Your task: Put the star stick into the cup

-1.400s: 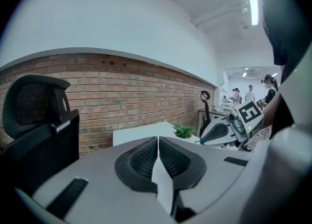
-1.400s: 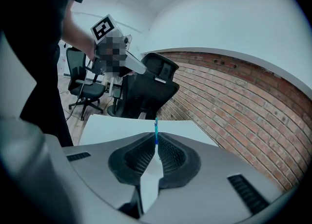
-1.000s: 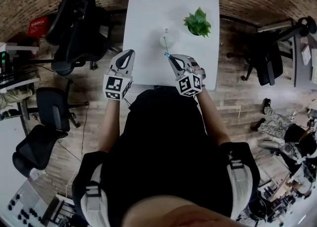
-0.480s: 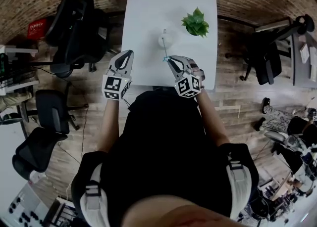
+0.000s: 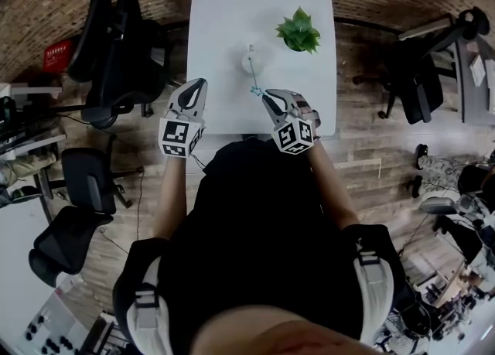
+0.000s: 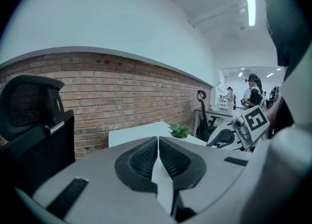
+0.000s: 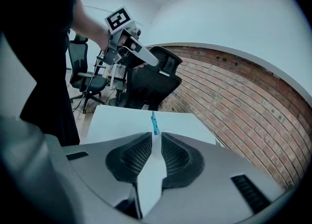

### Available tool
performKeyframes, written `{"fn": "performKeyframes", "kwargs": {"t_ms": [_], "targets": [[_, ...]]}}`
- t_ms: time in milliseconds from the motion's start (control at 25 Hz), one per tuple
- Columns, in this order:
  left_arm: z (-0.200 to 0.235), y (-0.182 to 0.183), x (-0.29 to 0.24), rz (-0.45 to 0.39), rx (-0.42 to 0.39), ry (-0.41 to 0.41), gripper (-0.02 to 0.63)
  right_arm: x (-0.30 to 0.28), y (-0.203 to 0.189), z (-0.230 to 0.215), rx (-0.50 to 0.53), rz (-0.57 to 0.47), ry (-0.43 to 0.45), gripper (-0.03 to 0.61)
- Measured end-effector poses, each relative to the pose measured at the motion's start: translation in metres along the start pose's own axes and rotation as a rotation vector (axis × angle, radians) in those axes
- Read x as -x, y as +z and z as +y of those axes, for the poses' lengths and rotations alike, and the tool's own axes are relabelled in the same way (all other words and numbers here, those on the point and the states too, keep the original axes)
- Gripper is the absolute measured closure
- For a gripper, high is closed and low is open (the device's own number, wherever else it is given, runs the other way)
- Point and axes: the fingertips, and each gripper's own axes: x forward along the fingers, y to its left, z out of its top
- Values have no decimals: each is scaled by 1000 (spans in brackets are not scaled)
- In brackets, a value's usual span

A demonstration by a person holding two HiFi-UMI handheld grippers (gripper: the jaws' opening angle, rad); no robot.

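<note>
A small white cup (image 5: 249,62) stands mid-table on the white table (image 5: 224,5). My right gripper (image 5: 265,95) hovers just in front of the cup, near the table's front edge, shut on the star stick (image 5: 254,83). The blue star (image 5: 256,91) sits at the jaw tips, and the thin stick slants away toward the cup; whether its far end is inside the cup I cannot tell. In the right gripper view the blue star stick (image 7: 154,123) pokes out between the closed pads. My left gripper (image 5: 198,83) is shut and empty, held at the table's left front corner.
A green potted plant (image 5: 298,30) stands on the table behind and right of the cup, also visible as the plant (image 6: 179,131) in the left gripper view. Black office chairs (image 5: 116,36) crowd the left side; another chair (image 5: 421,87) stands to the right. A brick wall lies beyond the table.
The head camera shifted a little, so the table and cup sit slightly further left. The stick now slants more from the right gripper toward the cup. Both grippers stay shut.
</note>
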Motion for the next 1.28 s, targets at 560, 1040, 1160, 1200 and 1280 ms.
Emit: {"fn": "performKeyframes", "kwargs": {"t_ms": [560, 1040, 1160, 1200, 1280], "targets": [[-17, 7, -22, -6, -8, -42, 589, 24, -26, -32, -82, 34, -53, 580], [-38, 13, -38, -23, -19, -103, 589, 38, -32, -62, -160, 22, -129, 581], [-34, 15, -37, -31, -21, -98, 589, 38, -29, -67, -180, 14, -138, 581], [-32, 14, -36, -30, -19, -94, 589, 37, -28, -68, -180, 13, -139, 581], [-30, 13, -35, -26, -15, -88, 589, 36, -27, -70, -174, 12, -140, 581]]}}
